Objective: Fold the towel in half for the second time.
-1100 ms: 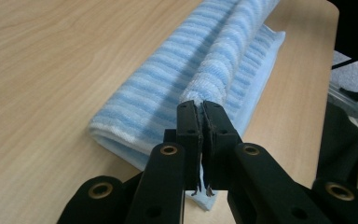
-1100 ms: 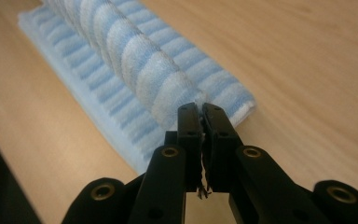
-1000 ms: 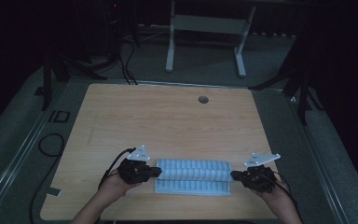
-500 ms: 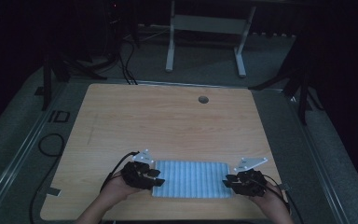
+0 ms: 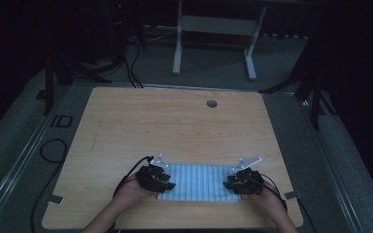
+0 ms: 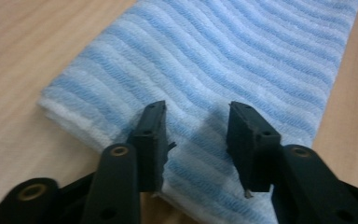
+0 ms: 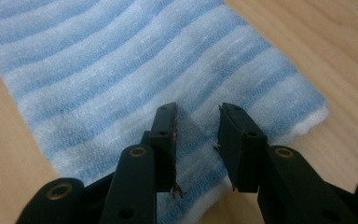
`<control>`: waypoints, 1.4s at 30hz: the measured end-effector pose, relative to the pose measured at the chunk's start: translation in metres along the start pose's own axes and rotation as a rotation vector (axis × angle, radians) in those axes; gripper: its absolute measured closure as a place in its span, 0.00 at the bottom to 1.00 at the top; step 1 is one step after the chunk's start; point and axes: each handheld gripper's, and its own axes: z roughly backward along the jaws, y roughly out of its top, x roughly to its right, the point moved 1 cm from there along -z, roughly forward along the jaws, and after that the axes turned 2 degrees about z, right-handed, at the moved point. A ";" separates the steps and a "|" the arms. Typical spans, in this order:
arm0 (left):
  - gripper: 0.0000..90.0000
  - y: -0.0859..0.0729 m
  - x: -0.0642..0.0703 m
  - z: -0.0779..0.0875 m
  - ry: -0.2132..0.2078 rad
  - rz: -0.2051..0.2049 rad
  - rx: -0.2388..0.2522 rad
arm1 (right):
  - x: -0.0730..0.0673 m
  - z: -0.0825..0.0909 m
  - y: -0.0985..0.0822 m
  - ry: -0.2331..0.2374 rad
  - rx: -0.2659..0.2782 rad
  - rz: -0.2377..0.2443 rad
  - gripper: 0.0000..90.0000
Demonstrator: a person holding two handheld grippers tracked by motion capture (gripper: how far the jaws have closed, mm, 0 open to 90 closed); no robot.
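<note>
A folded towel with blue and white stripes (image 5: 196,182) lies flat on the wooden table (image 5: 175,126) near its front edge. My left gripper (image 5: 166,186) is at the towel's left end and my right gripper (image 5: 229,184) at its right end, each in a person's hand. In the left gripper view the towel (image 6: 214,56) lies under my left gripper (image 6: 196,112), whose jaws have just been opening and stand apart over the cloth. In the right gripper view my right gripper (image 7: 196,112) has also just been opening, and the towel (image 7: 98,60) lies slack beneath the gap.
A round cable hole (image 5: 211,103) sits near the table's far edge. Bare wood stretches between the towel and that hole. Beyond the table stands a white metal frame (image 5: 213,29) on the grey floor. A black cable (image 5: 53,145) loops on the floor at the left.
Both hands have sunk to the table and the right one has moved inward. The towel, held up between the grippers before, now lies flat with both grippers' jaws apart.
</note>
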 end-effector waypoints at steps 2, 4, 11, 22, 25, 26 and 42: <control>0.66 0.002 -0.008 0.001 0.001 0.013 0.003 | 0.004 -0.004 0.006 0.007 0.001 -0.001 0.74; 0.66 0.003 -0.016 0.002 0.010 0.025 0.007 | 0.007 -0.008 0.012 0.005 0.000 -0.001 0.73; 0.66 0.008 -0.043 0.007 0.041 0.040 0.007 | 0.021 -0.027 0.039 -0.005 0.008 0.002 0.71; 0.66 0.018 -0.090 0.018 0.122 0.086 -0.011 | 0.038 -0.057 0.086 -0.009 0.000 -0.009 0.70; 0.66 0.020 -0.099 0.019 0.132 0.100 -0.010 | 0.041 -0.063 0.095 -0.012 -0.001 -0.009 0.69; 0.66 0.021 -0.102 0.019 0.136 0.103 -0.008 | 0.043 -0.065 0.098 -0.011 0.000 -0.007 0.69; 0.50 0.025 -0.109 0.028 0.181 0.133 0.023 | 0.046 -0.069 0.115 0.012 0.021 -0.005 0.44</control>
